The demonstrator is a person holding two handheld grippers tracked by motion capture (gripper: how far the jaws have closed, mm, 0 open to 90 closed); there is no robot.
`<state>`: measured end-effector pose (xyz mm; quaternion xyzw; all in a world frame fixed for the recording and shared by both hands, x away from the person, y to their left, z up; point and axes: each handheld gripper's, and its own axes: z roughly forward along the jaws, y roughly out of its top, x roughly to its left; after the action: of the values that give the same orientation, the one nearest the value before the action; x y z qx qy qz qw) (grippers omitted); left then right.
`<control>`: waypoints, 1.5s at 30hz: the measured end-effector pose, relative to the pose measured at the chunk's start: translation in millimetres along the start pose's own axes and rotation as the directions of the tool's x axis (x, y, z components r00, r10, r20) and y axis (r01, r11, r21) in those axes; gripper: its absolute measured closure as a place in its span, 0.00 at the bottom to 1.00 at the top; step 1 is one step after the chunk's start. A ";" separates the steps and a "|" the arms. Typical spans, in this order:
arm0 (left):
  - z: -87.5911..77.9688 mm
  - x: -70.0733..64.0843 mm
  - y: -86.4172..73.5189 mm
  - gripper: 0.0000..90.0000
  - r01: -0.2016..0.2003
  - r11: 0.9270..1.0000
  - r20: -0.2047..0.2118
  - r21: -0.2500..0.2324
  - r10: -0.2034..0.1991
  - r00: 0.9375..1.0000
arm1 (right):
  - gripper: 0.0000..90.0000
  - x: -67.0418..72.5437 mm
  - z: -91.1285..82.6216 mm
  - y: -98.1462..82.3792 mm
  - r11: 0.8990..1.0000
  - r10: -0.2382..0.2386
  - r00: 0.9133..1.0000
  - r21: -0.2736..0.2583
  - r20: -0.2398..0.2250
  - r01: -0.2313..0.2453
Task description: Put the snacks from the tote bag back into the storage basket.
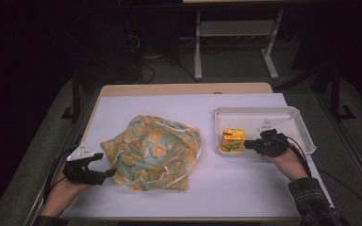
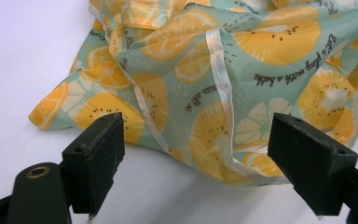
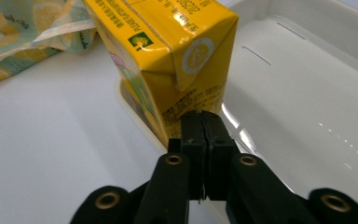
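At the near left the left gripper (image 1: 104, 165) is held with jaws spread wide at the hem of the crumpled fruit-print bag (image 1: 155, 150), seemingly to seize it, while farther right the right gripper (image 1: 249, 144), jaws pressed together on nothing, is set against the yellow juice carton (image 1: 233, 140) standing in the white tray (image 1: 301, 123), as if to nudge it.

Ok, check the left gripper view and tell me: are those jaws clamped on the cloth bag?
No. The left gripper stands wide open, and the cloth bag lies beyond its jaws, unpinched.
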<state>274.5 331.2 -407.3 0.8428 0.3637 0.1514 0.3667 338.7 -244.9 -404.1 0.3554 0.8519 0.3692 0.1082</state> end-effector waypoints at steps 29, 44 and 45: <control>-2.0 -2.2 1.0 0.20 -0.006 1.000 0.008 -0.005 0.006 1.000 | 0.38 21.8 -33.5 -25.4 0.995 0.091 0.988 -0.050 0.125 -0.086; -1.6 -8.2 4.2 0.20 -0.020 1.000 0.016 -0.013 0.020 1.000 | 0.32 57.3 -37.0 -47.6 0.998 0.045 0.995 -0.038 0.088 -0.042; -1.8 -8.9 4.5 0.20 -0.022 1.000 0.019 -0.012 0.023 1.000 | 0.31 59.7 -36.2 -49.0 0.999 0.041 0.995 -0.038 0.089 -0.038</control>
<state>269.7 323.5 -402.7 0.8460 0.3498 0.1497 0.3736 253.6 -247.3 -408.5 0.3864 0.8320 0.3704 0.1456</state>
